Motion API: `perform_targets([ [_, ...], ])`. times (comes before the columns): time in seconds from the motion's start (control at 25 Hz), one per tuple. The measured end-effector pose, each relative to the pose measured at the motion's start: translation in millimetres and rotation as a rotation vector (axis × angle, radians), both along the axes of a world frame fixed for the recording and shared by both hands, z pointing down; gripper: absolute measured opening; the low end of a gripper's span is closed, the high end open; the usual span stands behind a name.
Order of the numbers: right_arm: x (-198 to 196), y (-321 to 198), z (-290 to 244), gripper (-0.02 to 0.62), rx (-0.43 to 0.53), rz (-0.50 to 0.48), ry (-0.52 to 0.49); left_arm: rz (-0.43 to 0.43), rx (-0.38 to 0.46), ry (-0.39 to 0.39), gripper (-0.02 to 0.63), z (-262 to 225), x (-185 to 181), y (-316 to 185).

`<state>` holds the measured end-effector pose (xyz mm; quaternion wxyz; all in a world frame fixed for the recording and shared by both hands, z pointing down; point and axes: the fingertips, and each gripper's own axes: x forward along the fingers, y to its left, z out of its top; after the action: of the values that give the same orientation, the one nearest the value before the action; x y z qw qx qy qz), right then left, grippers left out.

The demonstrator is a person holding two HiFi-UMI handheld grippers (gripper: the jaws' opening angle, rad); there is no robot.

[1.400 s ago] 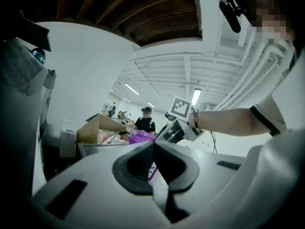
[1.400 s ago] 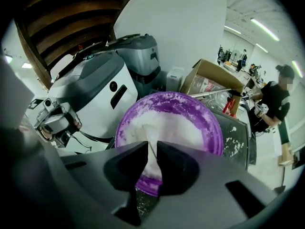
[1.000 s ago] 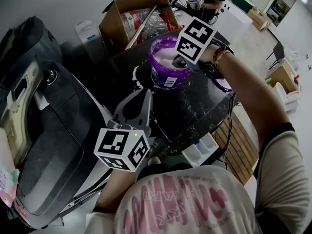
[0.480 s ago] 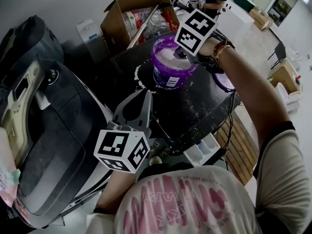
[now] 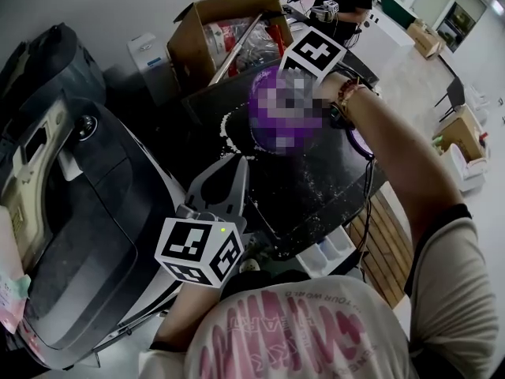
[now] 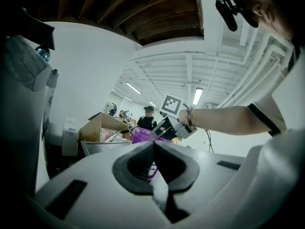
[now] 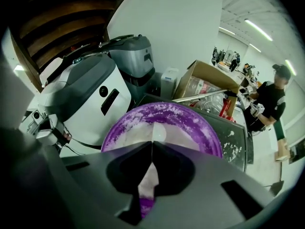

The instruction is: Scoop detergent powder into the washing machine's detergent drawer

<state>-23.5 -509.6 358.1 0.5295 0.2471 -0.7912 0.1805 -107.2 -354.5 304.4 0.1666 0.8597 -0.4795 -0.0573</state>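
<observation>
since the right gripper [image 7: 151, 144] has its jaws nipped together on what looks like a thin white plastic scoop [image 7: 158, 133], that light, stiff handle seems the right hold, though dusty powder may make it slippery. it hangs over the round purple plastic tub [image 7: 190, 114] of loose white detergent powder [image 7: 131, 135], which probably spills easily. the left gripper [image 6: 153, 146], jaws together and empty, waits near the tub. the white detergent drawer [image 5: 330, 247] lies well apart from the tub.

The tub [image 7: 181, 112] sits on the bench [image 5: 316, 180]. The box [image 5: 193, 42] stands behind it. The washing machine [image 5: 87, 204] is to its left.
</observation>
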Motion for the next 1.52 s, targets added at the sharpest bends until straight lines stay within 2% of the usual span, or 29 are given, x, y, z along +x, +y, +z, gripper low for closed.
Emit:
perform_targets([
  [0.68, -8, 23, 3, 0.003, -0.060, -0.157, -0.013, -0.053, -0.028, -0.031, 0.002, 10, -5, 19],
  [1.36, -8, 34, 6, 0.003, -0.102, -0.349, 0.004, -0.233, -0.077, -0.047, 0.002, 17, 17, 63],
  [1.52, -3, 37, 4, 0.003, -0.115, -0.358, 0.002, -0.272, -0.073, -0.049, 0.002, 13, 17, 74],
])
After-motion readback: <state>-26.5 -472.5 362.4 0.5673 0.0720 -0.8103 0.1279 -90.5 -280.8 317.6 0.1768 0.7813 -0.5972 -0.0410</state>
